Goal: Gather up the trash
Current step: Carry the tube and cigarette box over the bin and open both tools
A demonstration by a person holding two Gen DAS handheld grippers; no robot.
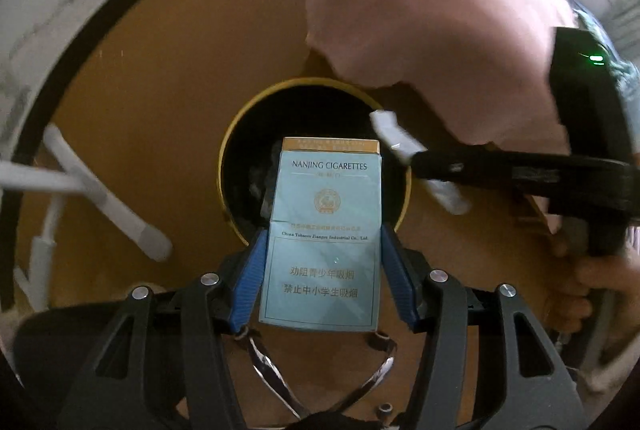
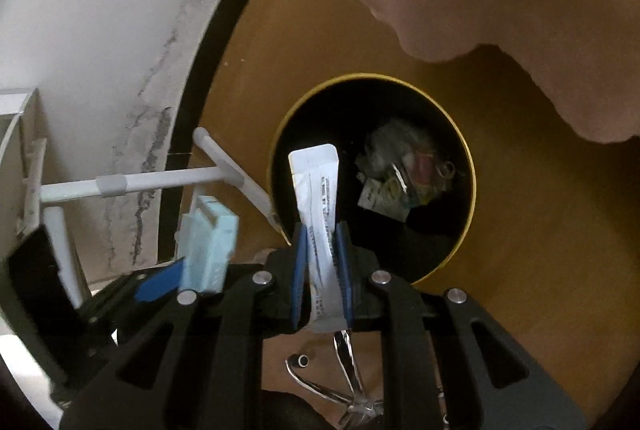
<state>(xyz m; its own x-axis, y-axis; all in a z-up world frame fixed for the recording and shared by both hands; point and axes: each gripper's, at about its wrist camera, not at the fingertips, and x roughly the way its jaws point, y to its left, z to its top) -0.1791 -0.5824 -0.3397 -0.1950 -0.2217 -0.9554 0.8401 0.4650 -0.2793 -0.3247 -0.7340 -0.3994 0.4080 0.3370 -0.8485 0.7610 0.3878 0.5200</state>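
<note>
Pinching a pale blue cardboard cigarette pack (image 1: 322,230) between its blue pads, the left tool (image 1: 322,270) holds it above the round black gold-rimmed bin (image 1: 232,157) on the brown floor (image 1: 160,77). At 3 o'clock, the right tool (image 2: 322,270) grips a white printed plastic sachet (image 2: 318,213) over the bin's rim, with crumpled wrappers (image 2: 404,173) inside.

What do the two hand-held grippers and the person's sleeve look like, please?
Both the left hand-held gripper and the right hand-held gripper have black linkage arms with silver rivets and ribbed blue pads. The right body carries a green light. The sleeve is pink.
</note>
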